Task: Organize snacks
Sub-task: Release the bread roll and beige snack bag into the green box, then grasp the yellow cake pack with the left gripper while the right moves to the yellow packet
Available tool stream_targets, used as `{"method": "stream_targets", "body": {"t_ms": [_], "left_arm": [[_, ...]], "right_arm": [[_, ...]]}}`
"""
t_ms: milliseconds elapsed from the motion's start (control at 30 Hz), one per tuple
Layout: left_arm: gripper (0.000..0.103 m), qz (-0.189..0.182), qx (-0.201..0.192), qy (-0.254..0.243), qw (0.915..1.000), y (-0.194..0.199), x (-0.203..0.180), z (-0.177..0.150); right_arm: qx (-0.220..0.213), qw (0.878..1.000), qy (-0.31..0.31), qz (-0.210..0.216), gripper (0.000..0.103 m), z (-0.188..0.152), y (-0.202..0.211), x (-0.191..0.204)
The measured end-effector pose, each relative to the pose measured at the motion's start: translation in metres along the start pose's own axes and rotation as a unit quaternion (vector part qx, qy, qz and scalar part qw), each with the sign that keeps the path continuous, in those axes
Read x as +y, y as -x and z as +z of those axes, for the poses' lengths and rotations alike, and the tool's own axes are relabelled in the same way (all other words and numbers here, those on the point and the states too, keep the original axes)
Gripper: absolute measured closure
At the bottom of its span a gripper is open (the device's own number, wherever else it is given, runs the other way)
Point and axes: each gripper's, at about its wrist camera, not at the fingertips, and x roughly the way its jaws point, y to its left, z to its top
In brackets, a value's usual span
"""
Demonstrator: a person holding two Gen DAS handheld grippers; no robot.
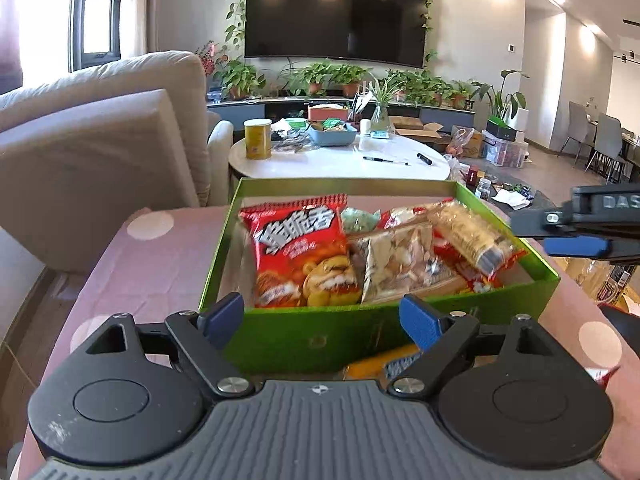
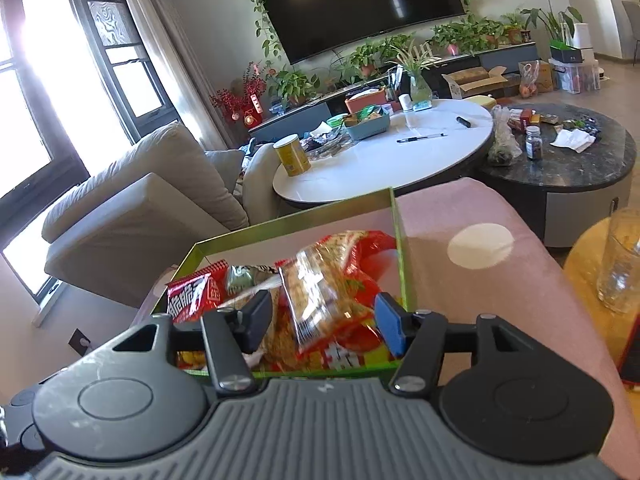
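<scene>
A green box (image 1: 280, 332) stands on a pink dotted tablecloth (image 1: 132, 264) and holds several snack packs: a red chip bag (image 1: 300, 248), a clear bag of pale snacks (image 1: 400, 264) and a clear pack of yellow biscuits (image 1: 468, 236). My left gripper (image 1: 322, 316) is open and empty in front of the box's near wall. A yellow snack pack (image 1: 384, 364) lies under its right finger. My right gripper (image 2: 324, 318) is open above the box (image 2: 402, 248), its fingers either side of the biscuit pack (image 2: 324, 296), which lies loose on the pile. It shows at the right in the left wrist view (image 1: 576, 236).
A beige sofa (image 1: 100, 140) stands to the left. Behind the box is a white round table (image 2: 400, 152) with a yellow can (image 2: 292, 156), a blue tray and pens. A dark round table (image 2: 560, 160) sits right of it. A clear glass (image 2: 620, 260) stands at the far right.
</scene>
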Motion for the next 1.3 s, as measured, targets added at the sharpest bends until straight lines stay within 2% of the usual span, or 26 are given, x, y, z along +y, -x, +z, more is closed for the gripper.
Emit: {"method": "stream_targets", "body": {"t_ms": [200,467,600,833,900,1000,1100,1200,1300], "left_arm": [[0.018,-0.006,0.017,-0.003,0.9998,0.003,-0.001,-0.016],[0.018,-0.017,0.027,-0.017,0.9994,0.013,-0.007,-0.028],[0.018,-0.017,0.031,-0.02,0.9992,0.011,-0.008,-0.028],[0.016,-0.034,0.031,-0.016,0.9988,-0.002,-0.016,-0.02],[0.013,-0.047,0.036,-0.025,0.9979,-0.009,-0.021,-0.018],[0.012,-0.04,0.044,-0.042,0.9974,-0.022,-0.031,-0.016],[0.011,-0.048,0.044,-0.022,0.9976,-0.029,-0.029,-0.013],[0.015,-0.073,0.059,0.001,0.9956,-0.032,-0.026,-0.015],[0.028,-0.11,0.075,0.002,0.9911,-0.032,-0.027,-0.02]], "right_arm": [[0.034,0.999,0.028,-0.015,0.038,-0.031,0.015,-0.004],[0.071,0.995,0.063,-0.004,0.038,-0.066,0.025,0.01],[0.08,0.994,0.072,0.006,0.038,-0.073,0.027,0.016],[0.079,0.994,0.071,-0.001,0.038,-0.075,0.026,0.014],[0.08,0.994,0.07,-0.001,0.038,-0.076,0.025,0.013],[0.081,0.994,0.071,-0.003,0.038,-0.078,0.024,0.011],[0.077,0.994,0.075,-0.002,0.038,-0.079,0.024,0.01],[0.076,0.994,0.075,-0.001,0.038,-0.079,0.024,0.01],[0.074,0.994,0.074,0.0,0.038,-0.079,0.025,0.011]]}}
